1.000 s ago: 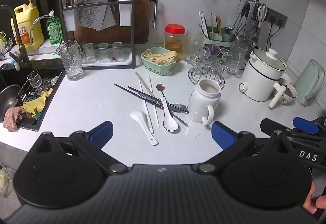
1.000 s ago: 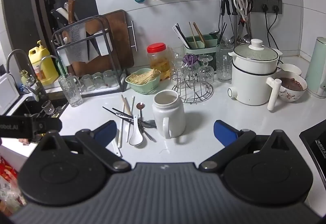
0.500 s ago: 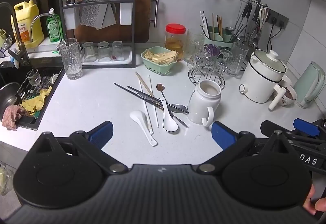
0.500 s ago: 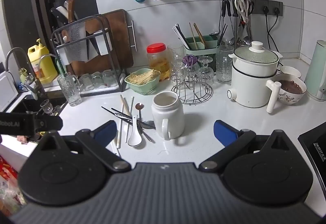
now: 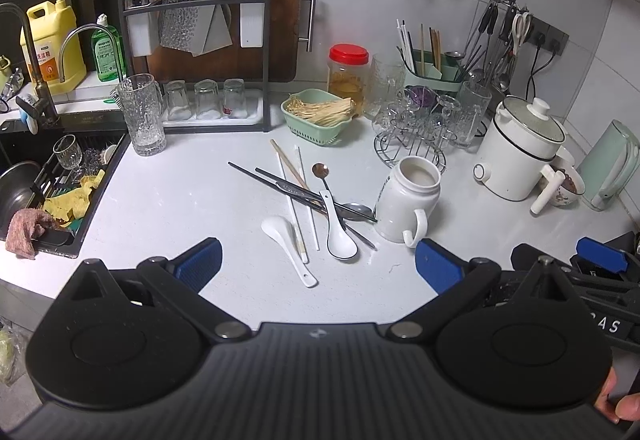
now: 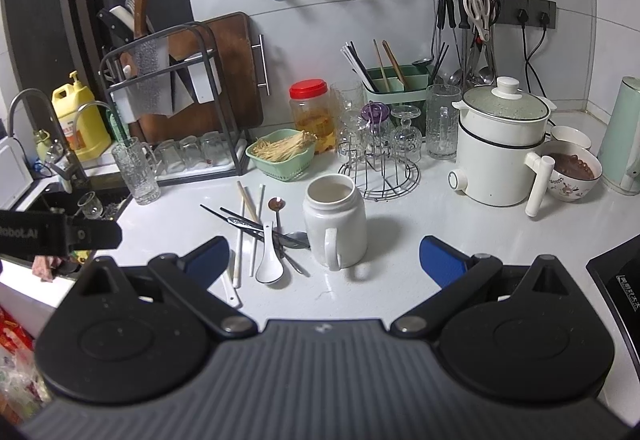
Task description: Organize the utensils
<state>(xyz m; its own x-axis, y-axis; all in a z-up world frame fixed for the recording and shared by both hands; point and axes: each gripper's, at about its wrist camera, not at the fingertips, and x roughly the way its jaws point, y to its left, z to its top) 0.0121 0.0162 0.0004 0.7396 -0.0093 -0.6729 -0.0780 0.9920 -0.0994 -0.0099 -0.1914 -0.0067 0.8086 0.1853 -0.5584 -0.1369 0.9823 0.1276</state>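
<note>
Left gripper [image 5: 316, 266]: blue ribbed pads spread wide, holding nothing
Right gripper [image 6: 324, 258]: likewise spread, empty
Utensils [image 5: 316, 204]: glossy white spoons, slim chopsticks, ahead of both
Mug [image 6: 335, 226]: smooth white ceramic, beside utensils

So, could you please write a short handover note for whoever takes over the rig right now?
Left gripper: open, empty, held above the counter's near edge.
Right gripper: open, empty, facing the white jar.
Utensils: loose heap on the counter left of the jar: two white spoons, a metal spoon, dark chopsticks and pale chopsticks.
Done: nothing sorted; the jar looks empty.
Left: every utensil, probably into the jar or the green holder at the wall.
</note>
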